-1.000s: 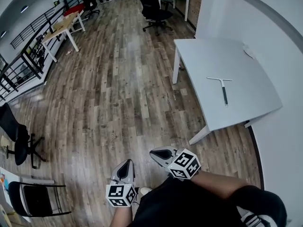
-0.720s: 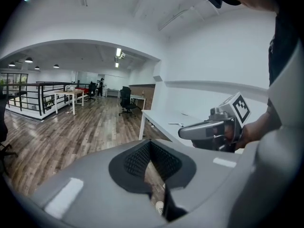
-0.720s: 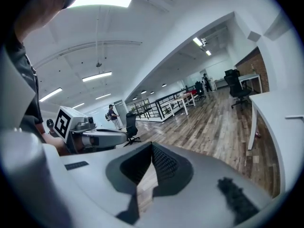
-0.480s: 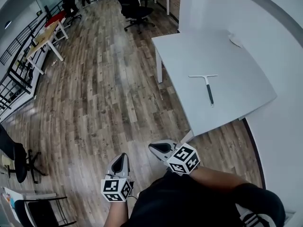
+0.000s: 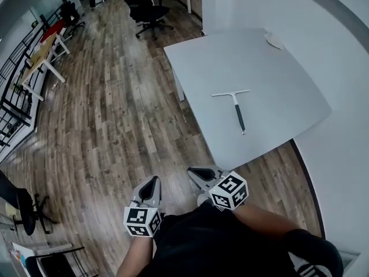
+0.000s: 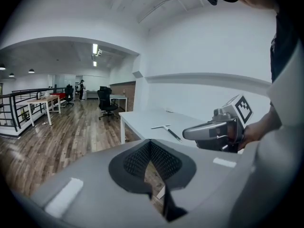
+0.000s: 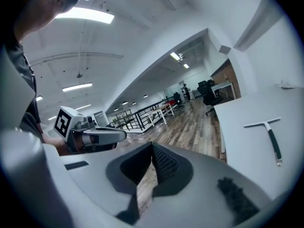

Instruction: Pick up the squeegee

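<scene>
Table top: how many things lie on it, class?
2: the squeegee near the middle, and a small white object by the table's far edge. Nothing looks hidden.

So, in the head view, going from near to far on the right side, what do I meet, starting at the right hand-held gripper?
right hand-held gripper → squeegee lying on the table → small white thing near the table's far edge

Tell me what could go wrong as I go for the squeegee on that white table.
1. The right gripper and left gripper are both shut; unless one opens first, it may just shove the squeegee across the table.
2. The squeegee lies flat, so the jaws could scrape the tabletop or slip off its thin dark handle.
</scene>
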`<state>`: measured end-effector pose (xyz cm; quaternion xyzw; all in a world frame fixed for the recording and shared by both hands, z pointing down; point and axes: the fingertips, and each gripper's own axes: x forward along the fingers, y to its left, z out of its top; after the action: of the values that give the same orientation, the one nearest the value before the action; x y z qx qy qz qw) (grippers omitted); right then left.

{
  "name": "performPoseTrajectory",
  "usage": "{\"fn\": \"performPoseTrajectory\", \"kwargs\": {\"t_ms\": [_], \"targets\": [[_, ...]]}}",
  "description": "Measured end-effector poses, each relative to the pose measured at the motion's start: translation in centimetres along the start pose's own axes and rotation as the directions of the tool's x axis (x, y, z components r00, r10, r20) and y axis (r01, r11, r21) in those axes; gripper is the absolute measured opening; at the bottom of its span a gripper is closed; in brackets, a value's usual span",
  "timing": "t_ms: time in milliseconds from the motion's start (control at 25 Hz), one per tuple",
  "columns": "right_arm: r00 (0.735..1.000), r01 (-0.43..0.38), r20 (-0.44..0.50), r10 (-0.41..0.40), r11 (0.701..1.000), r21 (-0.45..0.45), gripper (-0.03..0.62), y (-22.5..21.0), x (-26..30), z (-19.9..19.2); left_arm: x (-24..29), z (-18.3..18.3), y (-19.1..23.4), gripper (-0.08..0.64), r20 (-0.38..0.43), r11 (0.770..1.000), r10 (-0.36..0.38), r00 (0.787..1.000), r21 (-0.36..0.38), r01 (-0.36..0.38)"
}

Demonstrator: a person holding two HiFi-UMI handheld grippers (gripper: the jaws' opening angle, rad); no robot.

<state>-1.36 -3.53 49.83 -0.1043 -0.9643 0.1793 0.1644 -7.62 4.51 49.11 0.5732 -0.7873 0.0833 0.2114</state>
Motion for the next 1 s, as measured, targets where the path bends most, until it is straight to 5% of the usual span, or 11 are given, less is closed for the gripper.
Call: {"fn": "performPoseTrajectory", "kwargs": {"t_ms": [560,800,1000], "targets": [[0.965,0.249,0.047,-0.257,0.959,0.134,0.006,-9.8,-5.8,-0.4,9.0,1.9,-4.1,0.006,-0.103,0.974,-0.208,0.973,0.075,0.216],[0.927,0.358,0.064,-0.370,0.922,0.150,0.006,-13.9,-5.8,0.7,14.5,3.7,-4.2,0.006,-0.126,0.936,-0.318,0.940,0.116,0.333],[0.863,0.482,0.061,-0.501,0.855,0.191,0.006,-17.9,-5.5,1.6,19.8,5.5,-4.2,0.006,-0.163,0.874,-0.437,0.885,0.156,0.460]]}}
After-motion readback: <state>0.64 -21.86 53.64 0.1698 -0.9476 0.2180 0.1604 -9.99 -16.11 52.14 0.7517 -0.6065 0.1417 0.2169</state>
